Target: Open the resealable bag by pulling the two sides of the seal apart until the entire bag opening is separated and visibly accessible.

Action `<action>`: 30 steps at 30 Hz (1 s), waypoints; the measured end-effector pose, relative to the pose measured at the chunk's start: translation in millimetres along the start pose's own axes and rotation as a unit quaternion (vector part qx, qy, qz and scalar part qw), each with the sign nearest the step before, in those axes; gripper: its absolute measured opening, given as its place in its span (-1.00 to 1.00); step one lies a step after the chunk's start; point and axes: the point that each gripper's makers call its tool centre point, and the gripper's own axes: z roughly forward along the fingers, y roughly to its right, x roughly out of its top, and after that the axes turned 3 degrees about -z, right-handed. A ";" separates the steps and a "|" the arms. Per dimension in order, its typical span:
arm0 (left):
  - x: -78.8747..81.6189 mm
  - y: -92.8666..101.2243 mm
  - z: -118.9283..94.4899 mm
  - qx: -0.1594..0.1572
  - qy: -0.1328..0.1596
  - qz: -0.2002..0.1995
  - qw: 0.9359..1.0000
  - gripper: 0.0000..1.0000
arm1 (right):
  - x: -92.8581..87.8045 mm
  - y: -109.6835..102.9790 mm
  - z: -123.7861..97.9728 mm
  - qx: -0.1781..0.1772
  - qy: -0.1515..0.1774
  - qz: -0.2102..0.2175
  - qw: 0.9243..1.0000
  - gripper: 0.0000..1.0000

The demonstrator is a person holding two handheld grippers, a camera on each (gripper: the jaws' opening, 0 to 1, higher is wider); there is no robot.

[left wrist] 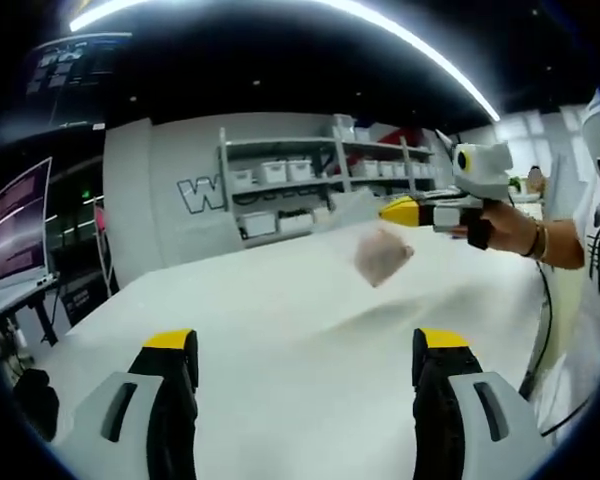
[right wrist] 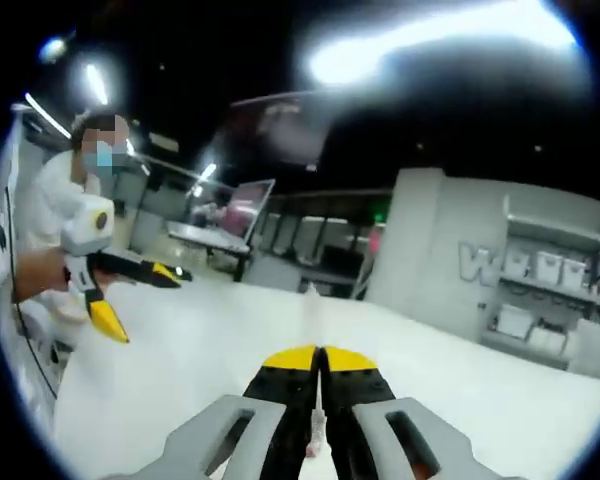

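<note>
So the right gripper [right wrist: 318,352] has its 2 jaws pinched shut on a thin edge of clear plastic, which looks like 1 side of the resealable bag [left wrist: 365,240] near its seal. In the left gripper view you can see that same gripper come in from the right, holding the bag up off the white table [left wrist: 280,330]; the bag hangs mid-air, see-through, with a pale pinkish lump inside. Whether the seal is parted at all, I can't tell, too blurry.

The left gripper [left wrist: 305,375] has its jaws wide apart with nothing between them, sitting low over the table, well short of the bag.

My read: we're at the setup step, 1 side grabbed, the other not yet. Next move calls for bringing the left gripper up to the free lip, clamping it, then pulling the 2 sides apart along the seal.

Shelves with bins [left wrist: 290,185] sit at the far wall.
</note>
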 end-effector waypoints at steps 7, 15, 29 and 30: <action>-5.0 3.9 0.1 -0.006 -0.006 -0.001 1.000 0.72 | -5.0 -16.4 -17.9 0.015 0.003 0.025 1.000 -1.00; -4.1 8.3 -0.8 -0.015 -0.001 -0.004 1.000 0.67 | 0.2 -29.1 -19.0 0.047 0.013 -0.040 0.998 -1.00; -6.3 12.5 -13.8 -0.030 0.001 0.041 0.999 0.30 | -5.3 -121.2 -28.6 0.200 0.015 -0.093 0.975 -1.00; -6.5 13.2 -15.4 -0.031 0.001 0.046 0.998 0.27 | -6.8 -125.9 -28.7 0.205 0.014 -0.100 0.974 -1.00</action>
